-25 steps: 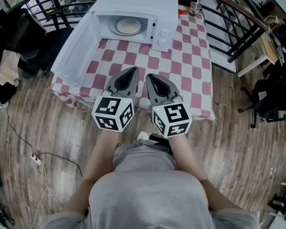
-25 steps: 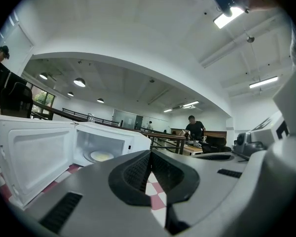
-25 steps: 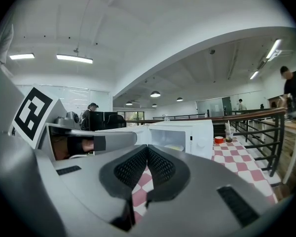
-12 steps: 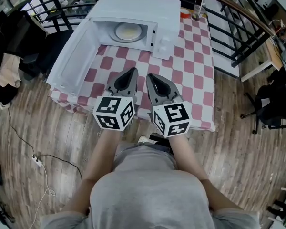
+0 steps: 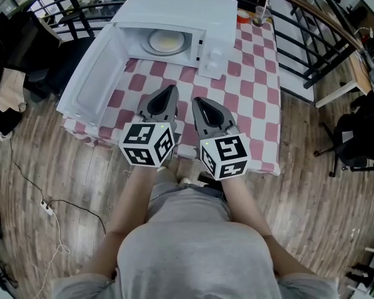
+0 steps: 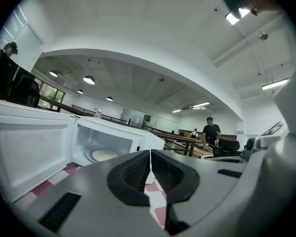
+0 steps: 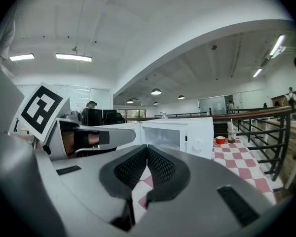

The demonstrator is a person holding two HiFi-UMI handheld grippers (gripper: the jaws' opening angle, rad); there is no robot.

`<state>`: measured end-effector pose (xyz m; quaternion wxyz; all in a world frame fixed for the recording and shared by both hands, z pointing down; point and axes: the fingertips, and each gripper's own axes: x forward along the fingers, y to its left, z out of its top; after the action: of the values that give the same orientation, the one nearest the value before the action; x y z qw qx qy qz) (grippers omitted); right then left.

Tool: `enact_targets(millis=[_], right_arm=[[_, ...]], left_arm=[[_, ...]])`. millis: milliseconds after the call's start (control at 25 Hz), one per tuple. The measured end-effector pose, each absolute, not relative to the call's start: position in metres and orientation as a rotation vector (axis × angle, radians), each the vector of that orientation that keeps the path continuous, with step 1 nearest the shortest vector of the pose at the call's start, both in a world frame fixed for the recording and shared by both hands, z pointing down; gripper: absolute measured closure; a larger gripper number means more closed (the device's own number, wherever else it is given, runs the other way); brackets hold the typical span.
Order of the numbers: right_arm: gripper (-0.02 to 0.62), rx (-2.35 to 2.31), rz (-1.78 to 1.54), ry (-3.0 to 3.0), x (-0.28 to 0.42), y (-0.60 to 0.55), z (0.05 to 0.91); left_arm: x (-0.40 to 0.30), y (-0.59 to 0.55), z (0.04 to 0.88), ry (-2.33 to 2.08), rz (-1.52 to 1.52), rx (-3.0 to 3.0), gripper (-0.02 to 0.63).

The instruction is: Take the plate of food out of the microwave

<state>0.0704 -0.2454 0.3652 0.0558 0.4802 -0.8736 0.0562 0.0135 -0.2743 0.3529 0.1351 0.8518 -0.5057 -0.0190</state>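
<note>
Left gripper (image 5: 171,91) and right gripper (image 5: 197,101), smooth grey shells with ribbed black pads (image 6: 134,175), are pressed together, empty, above the checked tablecloth (image 5: 252,86). The round plate (image 5: 166,42) lies inside the boxy white microwave (image 5: 181,8), whose door (image 5: 95,75) hangs open.

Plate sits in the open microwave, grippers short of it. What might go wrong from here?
Left gripper and right gripper are both shut; reaching in like that would probably shove the plate back rather than grip it. The open door juts out on the left, so the left gripper might clip it.
</note>
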Motion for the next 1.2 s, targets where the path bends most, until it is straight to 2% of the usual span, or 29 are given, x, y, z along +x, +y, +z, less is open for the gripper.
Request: enact_targets(millis=[320,440,640,1040,1200], right_arm=[[0.569,1.448,0.162,-2.642,0.069,-0.252,0.368],[0.569,1.456,0.183,-2.634,0.069,-0.257,0.372],[0.569,1.459,0.191,-2.621,0.064,-0.271,0.376],[0.569,1.490,0.212,-2.603,0.043,-0.318,0.375],[0.569,1.507,0.239,-2.591,0.035,-0.336,0.380]], left_arm=[[0.013,-0.282,0.355,-1.443,-0.089,2.450,0.593],[0.013,-0.286,0.358,-1.407,-0.103,2.447,0.509],[0.006,-0.301,0.362,-1.365,-0.147,2.421,0.425],[-0.010,-0.349,0.382,-1.160,-0.123,2.321,0.394],[-0.023,-0.371,0.391,-1.197,-0.141,2.303,0.442]])
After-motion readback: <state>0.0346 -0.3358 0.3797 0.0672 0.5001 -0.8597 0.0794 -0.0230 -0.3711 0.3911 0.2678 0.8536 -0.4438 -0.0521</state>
